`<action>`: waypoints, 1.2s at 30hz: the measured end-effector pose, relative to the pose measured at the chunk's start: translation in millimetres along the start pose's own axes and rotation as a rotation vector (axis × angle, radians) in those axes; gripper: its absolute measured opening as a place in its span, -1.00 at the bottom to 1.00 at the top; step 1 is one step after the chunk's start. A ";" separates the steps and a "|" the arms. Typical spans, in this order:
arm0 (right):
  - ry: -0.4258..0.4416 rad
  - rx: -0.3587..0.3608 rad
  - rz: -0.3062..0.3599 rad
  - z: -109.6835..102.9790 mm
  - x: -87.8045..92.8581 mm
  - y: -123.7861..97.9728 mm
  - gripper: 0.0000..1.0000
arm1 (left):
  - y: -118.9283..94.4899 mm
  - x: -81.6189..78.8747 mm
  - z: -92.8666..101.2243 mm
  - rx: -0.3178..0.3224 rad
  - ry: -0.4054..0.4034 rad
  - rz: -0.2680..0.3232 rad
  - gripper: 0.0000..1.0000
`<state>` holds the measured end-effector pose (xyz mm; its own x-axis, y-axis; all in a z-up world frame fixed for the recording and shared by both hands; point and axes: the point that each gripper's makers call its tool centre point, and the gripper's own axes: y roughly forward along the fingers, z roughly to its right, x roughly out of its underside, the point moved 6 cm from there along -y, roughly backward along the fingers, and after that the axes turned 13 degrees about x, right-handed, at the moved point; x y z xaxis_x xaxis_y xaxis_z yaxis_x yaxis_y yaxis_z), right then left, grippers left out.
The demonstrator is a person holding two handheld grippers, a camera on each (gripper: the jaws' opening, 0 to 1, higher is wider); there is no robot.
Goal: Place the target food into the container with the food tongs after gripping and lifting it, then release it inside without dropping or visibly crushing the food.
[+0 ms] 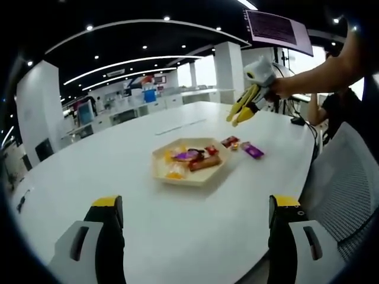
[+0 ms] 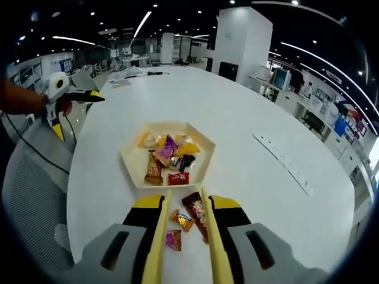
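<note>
A pale hexagonal tray [image 1: 195, 180] holding several wrapped snacks sits mid-table, also seen close ahead in the right gripper view [image 2: 129, 168]. My right gripper [image 2: 187, 207] is shut on yellow food tongs [image 2: 161, 225], whose two arms stand apart just short of the tray. On the table between the arms lie a dark red snack [image 2: 195, 208], a gold candy [image 2: 182, 220] and a purple candy [image 2: 173, 239]. The left gripper view shows that gripper [image 1: 251, 103] raised beyond the red [image 1: 230, 141] and purple [image 1: 253, 151] snacks. My left gripper [image 1: 195, 204] hovers open with nothing between its fingers, far from the tray.
The white oval table [image 1: 136, 219] has a long cable slot [image 2: 284, 160] near its middle. A grey mesh chair [image 2: 32, 189] stands at its edge. A seated person [image 1: 334, 109] and a screen [image 1: 278, 28] are beyond the far end. Desks fill the office behind.
</note>
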<state>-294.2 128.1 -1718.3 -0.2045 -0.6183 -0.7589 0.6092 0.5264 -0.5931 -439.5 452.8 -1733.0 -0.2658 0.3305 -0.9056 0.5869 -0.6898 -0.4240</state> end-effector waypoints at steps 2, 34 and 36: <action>-0.011 -0.003 -0.005 1.6 3.9 -1.7 -0.43 | -0.3 -0.7 0.4 -0.002 0.000 0.001 0.99; -0.042 -0.027 -0.004 -1.4 31.1 8.4 -0.44 | 0.9 1.3 0.7 0.004 -0.007 -0.009 0.99; -0.049 -0.033 -0.010 -2.7 34.5 10.6 -0.44 | 1.2 1.3 0.9 0.007 -0.008 -0.009 0.99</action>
<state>-296.9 114.0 -1751.4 -0.1721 -0.6512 -0.7391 0.5819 0.5382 -0.6097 -439.8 451.8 -1734.7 -0.2777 0.3317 -0.9016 0.5791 -0.6910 -0.4326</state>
